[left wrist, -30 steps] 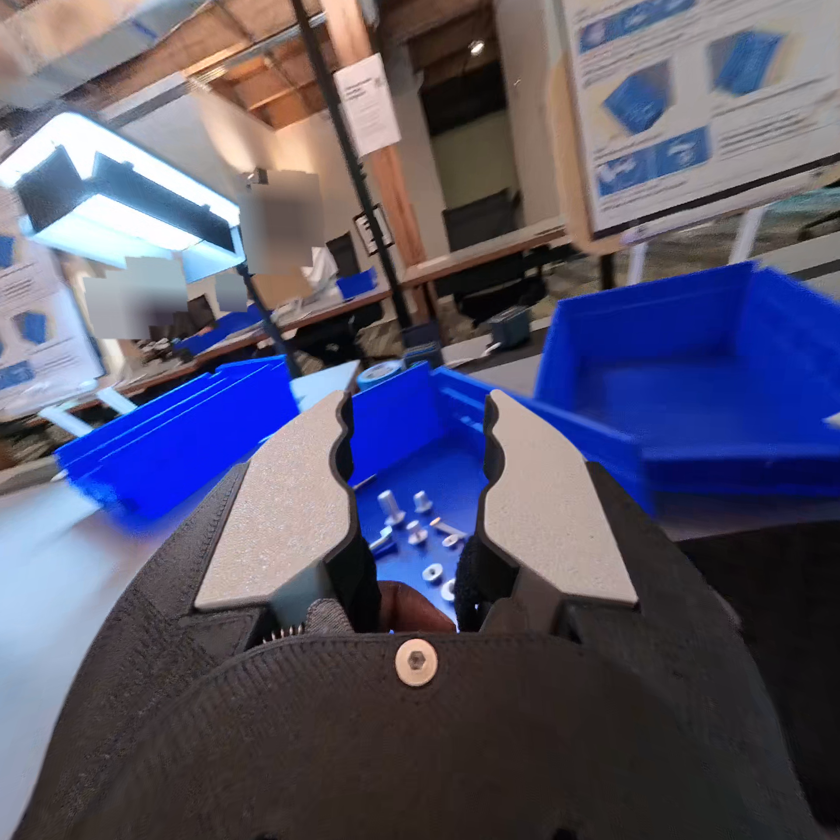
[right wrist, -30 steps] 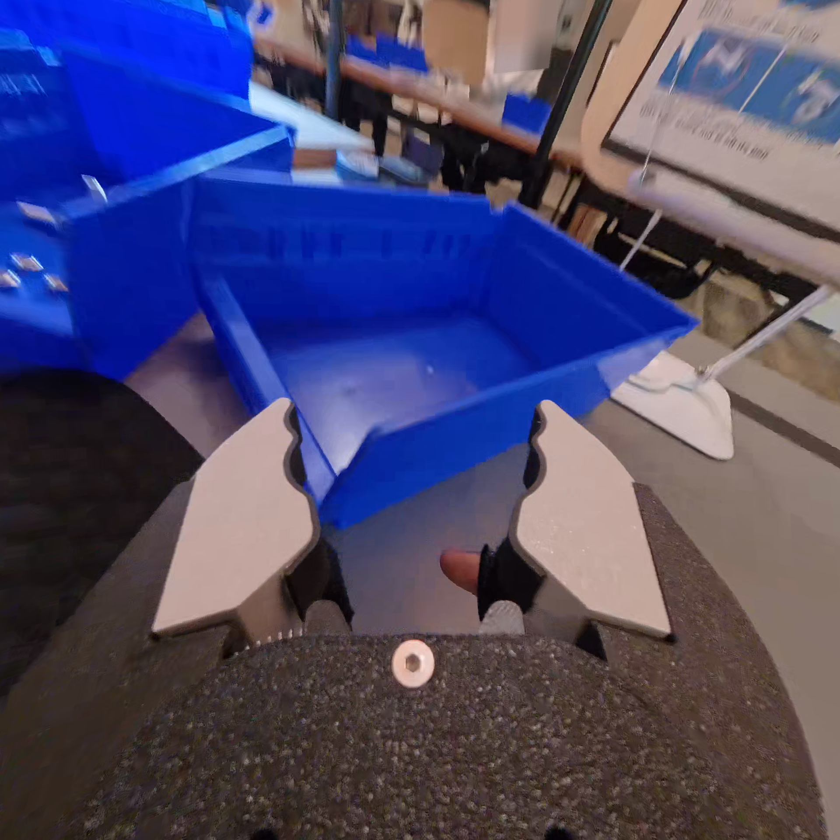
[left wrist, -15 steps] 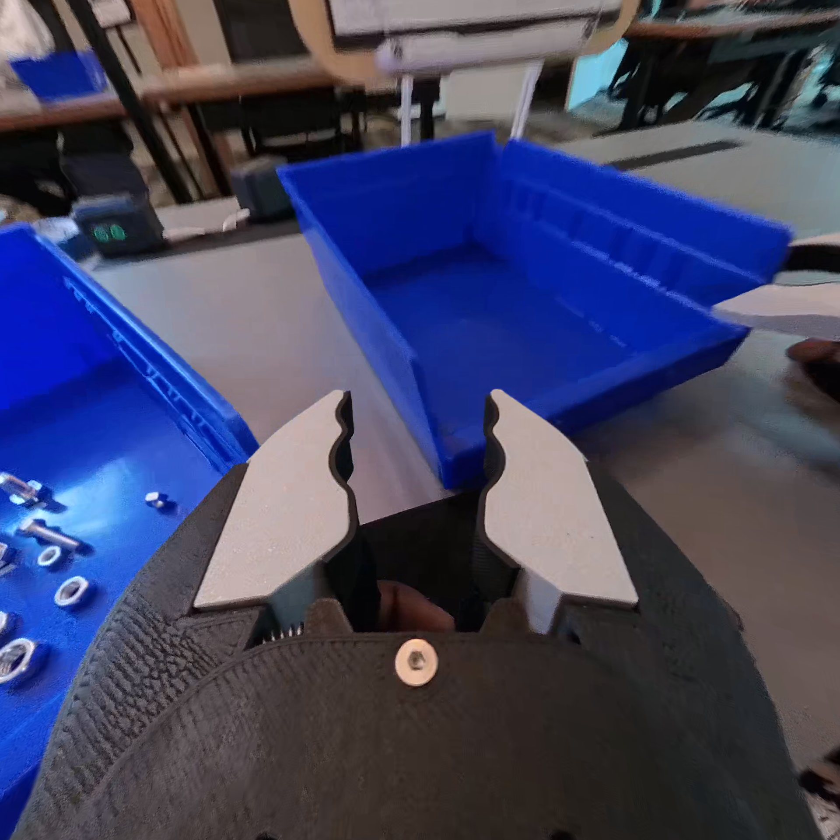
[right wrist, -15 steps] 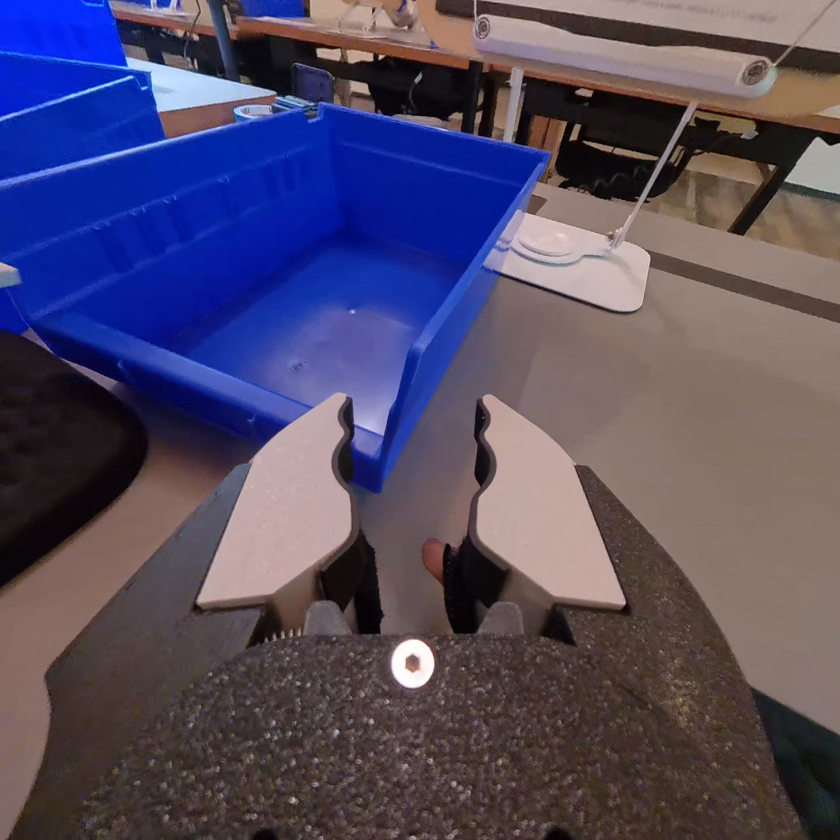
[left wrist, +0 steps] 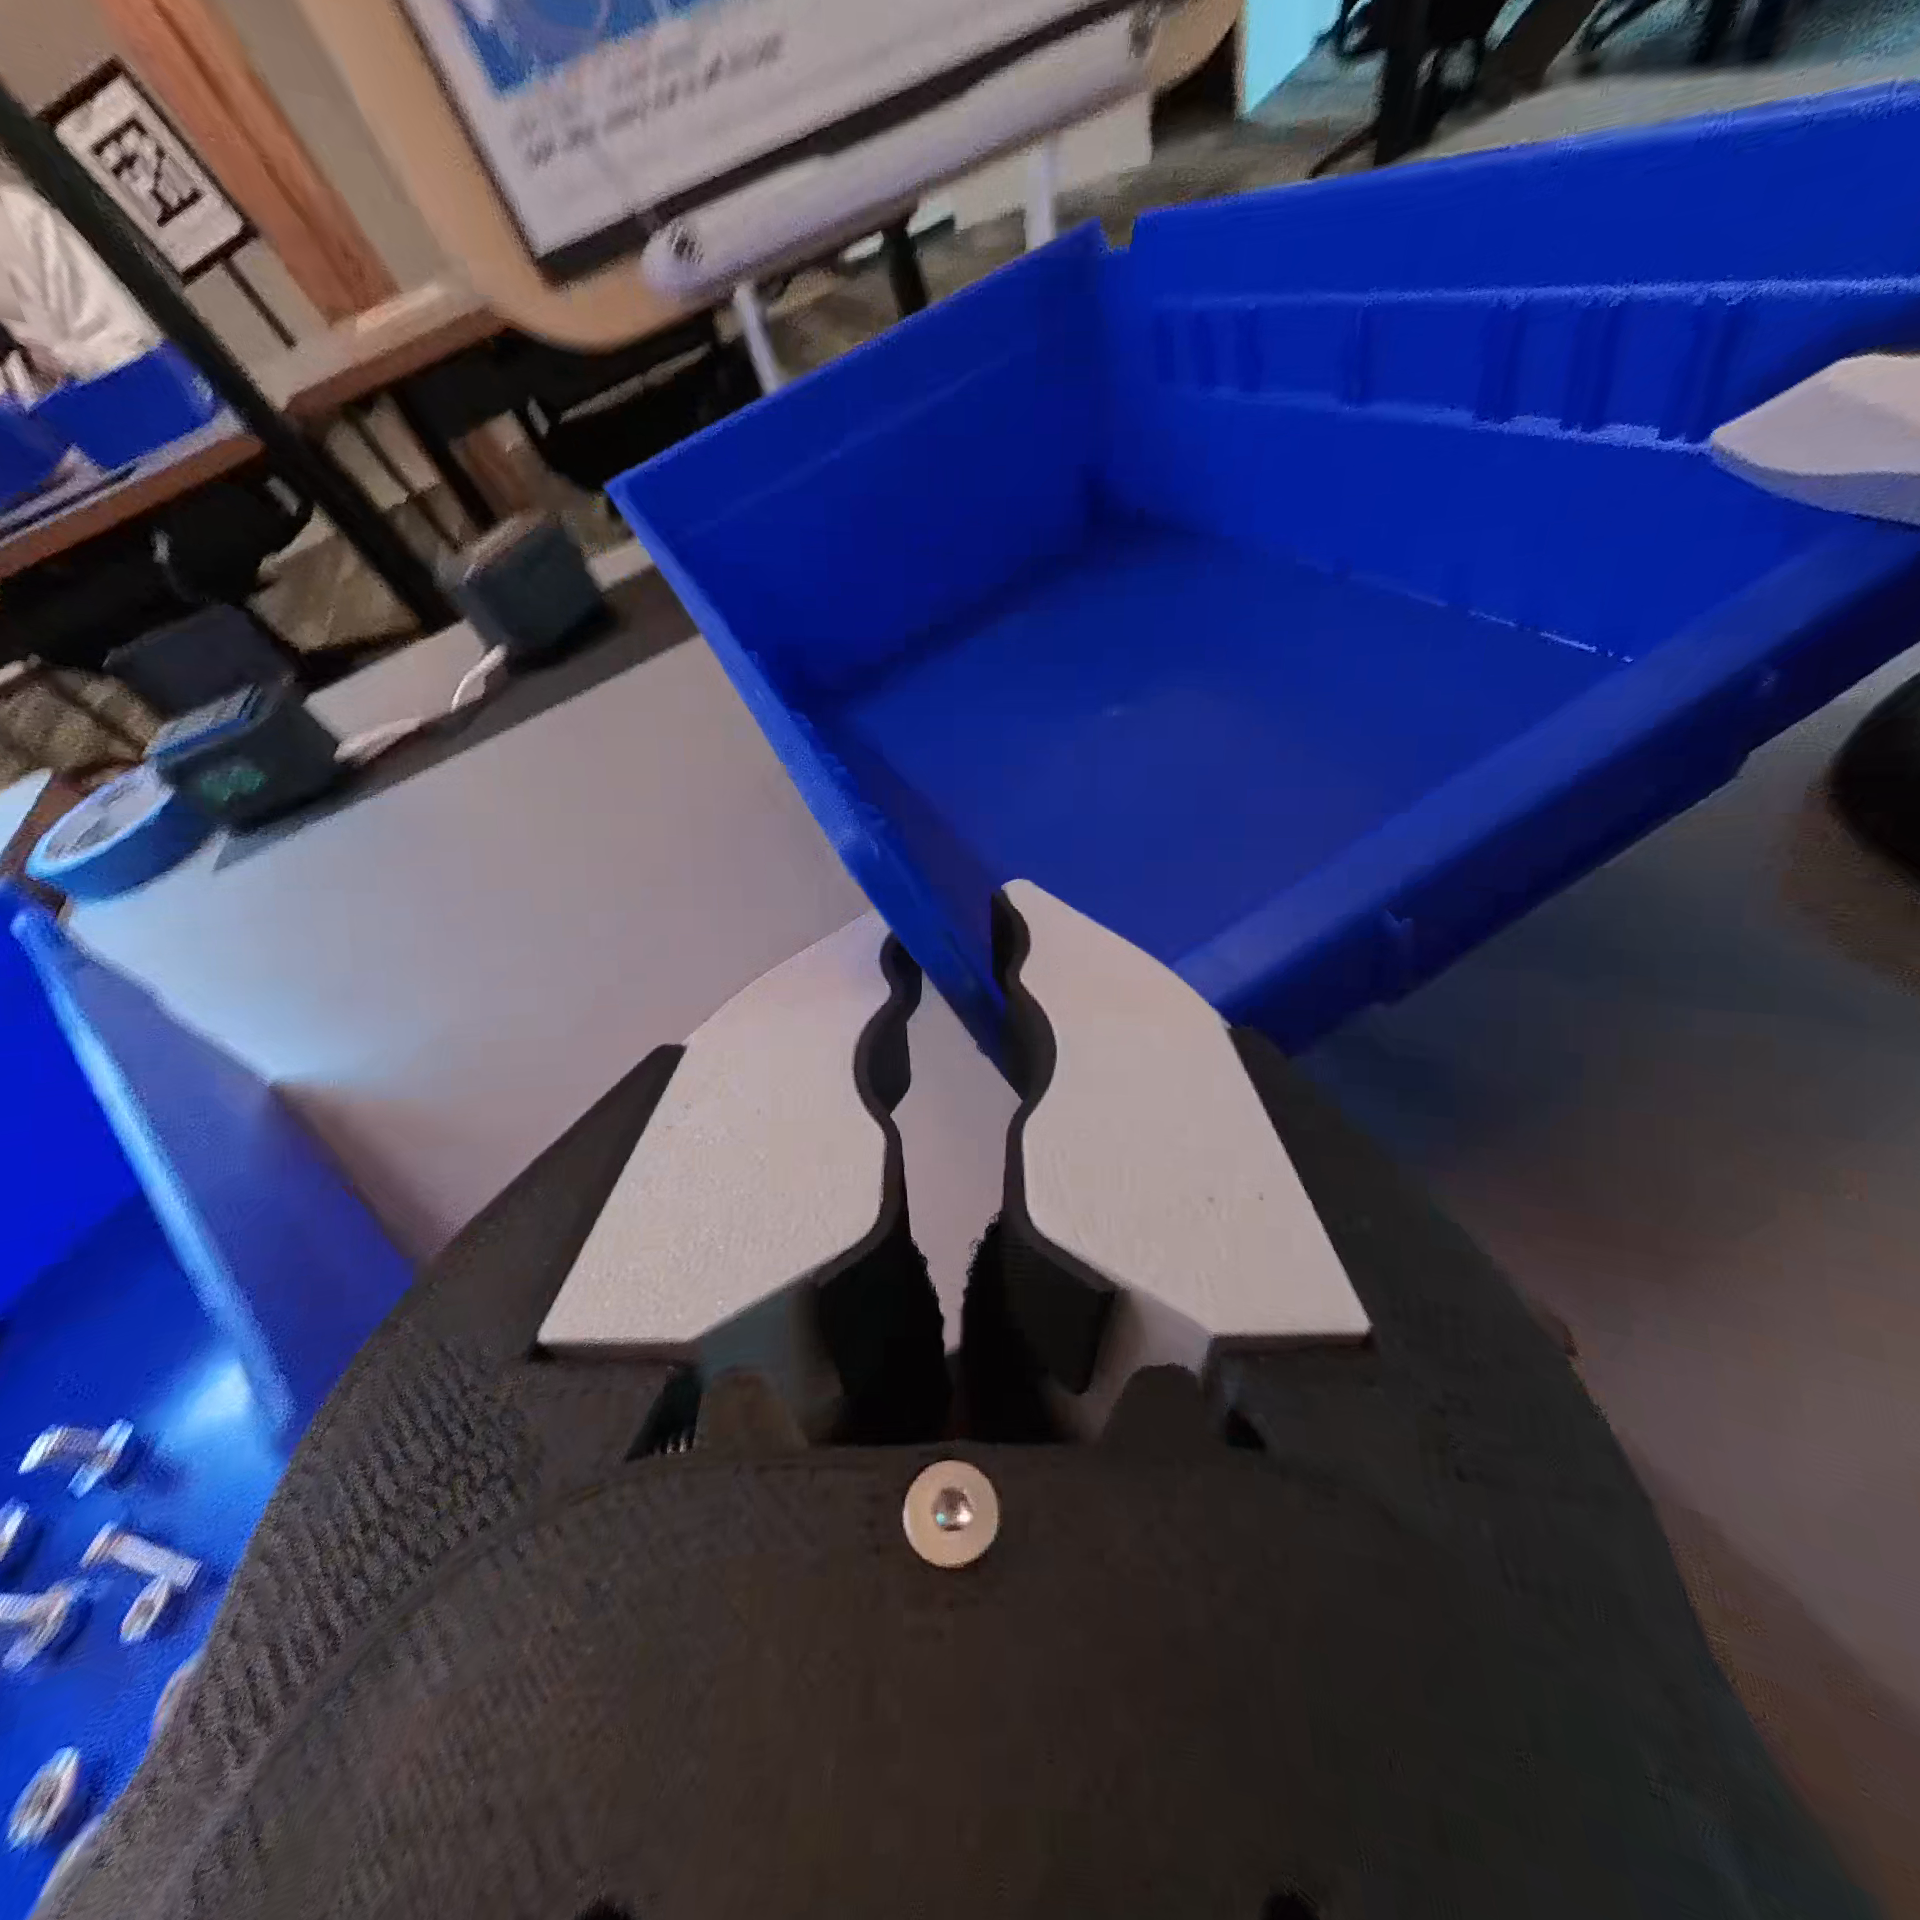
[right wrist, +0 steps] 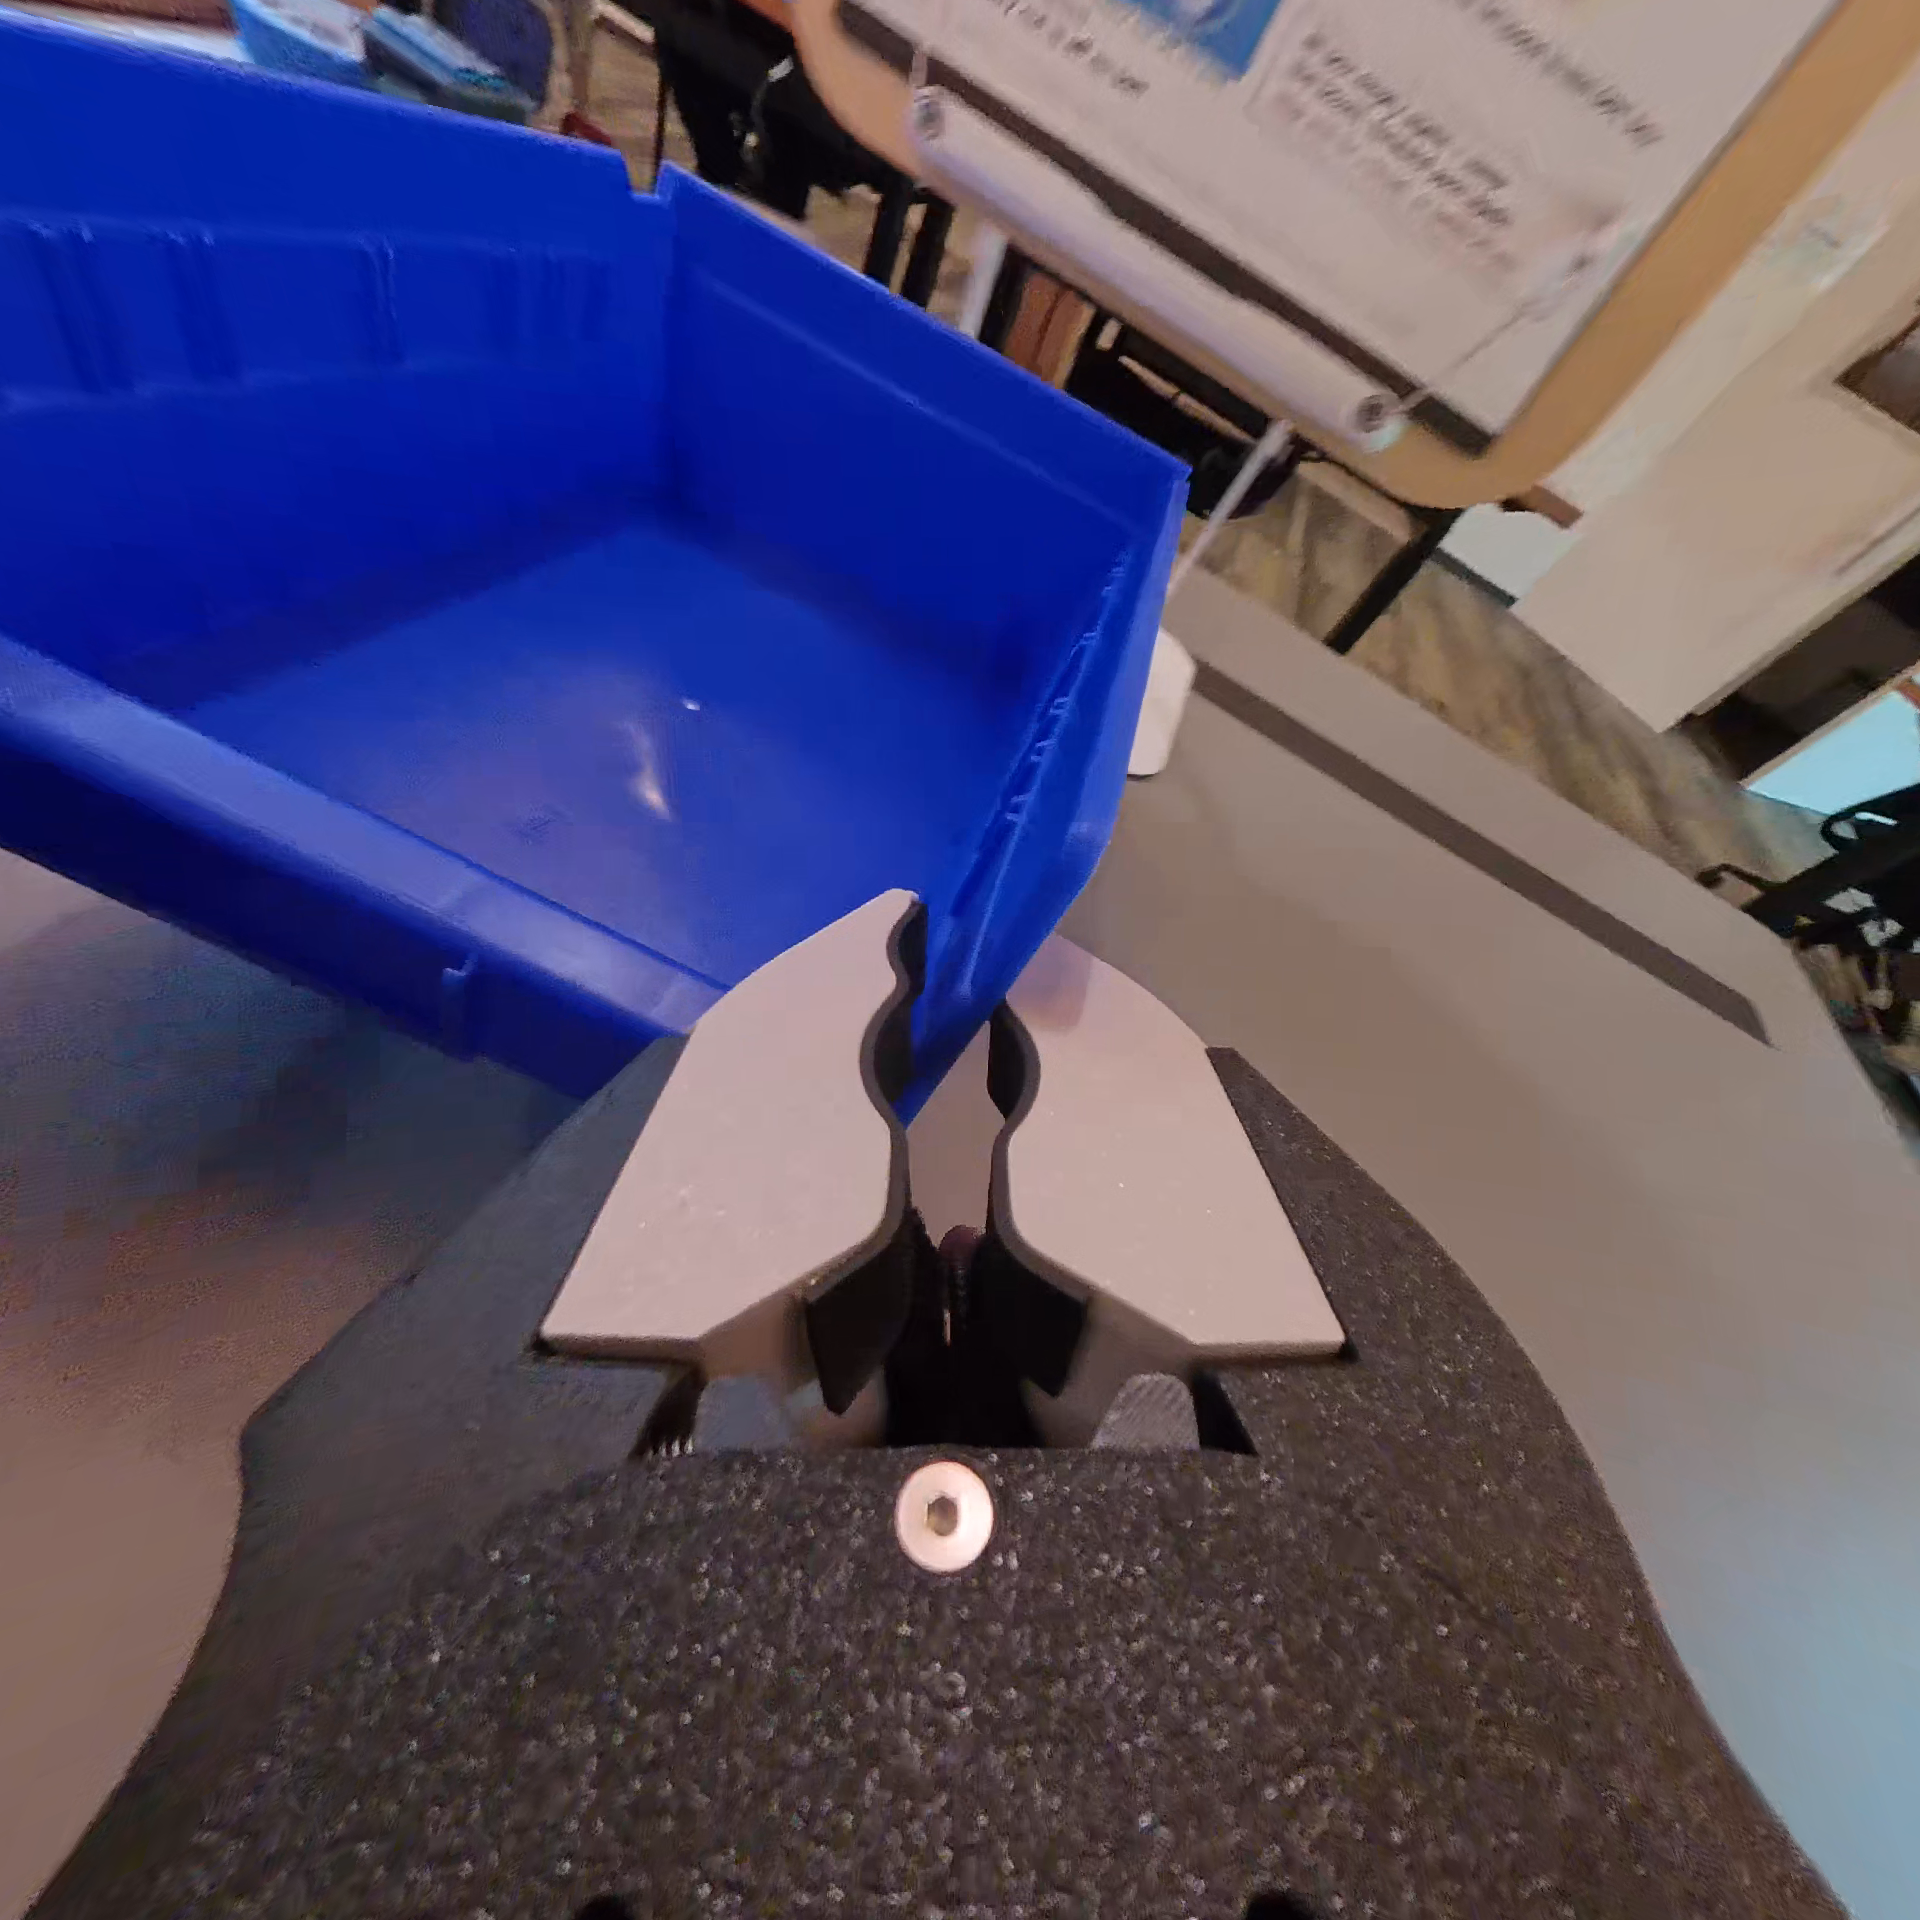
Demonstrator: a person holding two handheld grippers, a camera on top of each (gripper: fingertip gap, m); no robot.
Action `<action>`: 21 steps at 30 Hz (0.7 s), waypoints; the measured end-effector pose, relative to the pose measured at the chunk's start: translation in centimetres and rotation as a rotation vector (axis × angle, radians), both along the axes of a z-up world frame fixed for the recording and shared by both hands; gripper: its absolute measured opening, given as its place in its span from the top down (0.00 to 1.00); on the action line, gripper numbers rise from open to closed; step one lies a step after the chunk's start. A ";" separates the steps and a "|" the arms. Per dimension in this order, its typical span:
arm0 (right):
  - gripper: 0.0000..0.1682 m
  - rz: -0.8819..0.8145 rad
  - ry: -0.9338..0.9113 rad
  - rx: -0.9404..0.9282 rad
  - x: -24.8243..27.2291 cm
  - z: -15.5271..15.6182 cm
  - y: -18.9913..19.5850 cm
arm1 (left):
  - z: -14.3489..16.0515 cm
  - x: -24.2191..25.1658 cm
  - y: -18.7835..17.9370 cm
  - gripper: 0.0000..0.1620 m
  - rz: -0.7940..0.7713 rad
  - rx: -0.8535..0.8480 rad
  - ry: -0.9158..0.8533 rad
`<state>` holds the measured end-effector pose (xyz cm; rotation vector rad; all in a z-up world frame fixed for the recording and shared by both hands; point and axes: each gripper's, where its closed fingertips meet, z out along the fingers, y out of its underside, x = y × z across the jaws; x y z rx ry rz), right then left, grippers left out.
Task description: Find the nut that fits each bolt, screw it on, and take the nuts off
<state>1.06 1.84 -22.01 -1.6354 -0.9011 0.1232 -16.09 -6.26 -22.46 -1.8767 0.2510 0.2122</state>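
Note:
An empty blue bin (left wrist: 1247,727) is tilted above the grey table. My left gripper (left wrist: 951,961) is shut on the bin's left side wall at its near corner. My right gripper (right wrist: 961,971) is shut on the bin's right side wall (right wrist: 1039,831) at its near corner; one of its fingers (left wrist: 1829,457) shows at the right edge of the left wrist view. Several silver bolts and nuts (left wrist: 104,1538) lie in a second blue bin (left wrist: 135,1226) at the lower left of the left wrist view.
A roll of blue tape (left wrist: 104,831) and a small dark device (left wrist: 244,758) sit on the table behind the left bin. A white stand base (right wrist: 1164,707) is behind the held bin. A poster board (right wrist: 1351,156) and other tables are in the background.
Both grippers moved forward onto the empty bin's near corners and closed on its side walls. The bin now sits tilted and looks lifted at the front.

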 end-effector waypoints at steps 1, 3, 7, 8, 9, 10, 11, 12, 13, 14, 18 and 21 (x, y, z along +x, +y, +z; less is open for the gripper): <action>0.94 -0.032 -0.010 0.015 1.4 0.5 0.3 | 0.4 1.1 0.7 0.91 -0.029 0.013 0.004; 0.94 -0.105 -0.028 0.046 4.7 1.3 1.1 | 1.1 3.8 2.5 0.91 -0.090 0.035 0.030; 0.94 -0.234 -0.010 0.083 11.7 2.6 3.0 | 2.3 10.2 6.2 0.91 -0.224 0.052 -0.003; 0.95 -0.262 0.006 0.084 13.3 2.7 3.6 | 2.5 11.7 7.2 0.91 -0.247 0.053 -0.011; 0.95 -0.288 0.021 0.084 14.8 2.7 4.1 | 2.6 13.2 8.1 0.91 -0.263 0.056 -0.012; 0.95 -0.316 0.031 0.086 16.3 2.6 4.7 | 2.5 14.6 9.0 0.91 -0.280 0.058 -0.005; 0.95 -0.343 0.039 0.089 17.8 2.3 5.1 | 2.4 16.0 9.8 0.91 -0.295 0.057 0.001; 0.95 -0.367 0.048 0.092 19.2 2.1 5.5 | 2.2 17.3 10.5 0.91 -0.311 0.055 0.009; 0.95 -0.390 0.058 0.092 20.6 1.7 5.9 | 1.9 18.6 11.2 0.91 -0.327 0.053 0.015; 0.95 -0.415 0.069 0.088 21.9 1.3 6.2 | 1.7 19.9 11.8 0.91 -0.346 0.048 0.011; 0.95 -0.513 0.068 0.086 26.4 -0.2 7.0 | 0.3 24.2 14.5 0.92 -0.419 0.036 0.004; 0.95 -0.581 0.068 0.075 29.0 -1.2 7.2 | -0.6 26.8 16.0 0.92 -0.467 0.033 0.023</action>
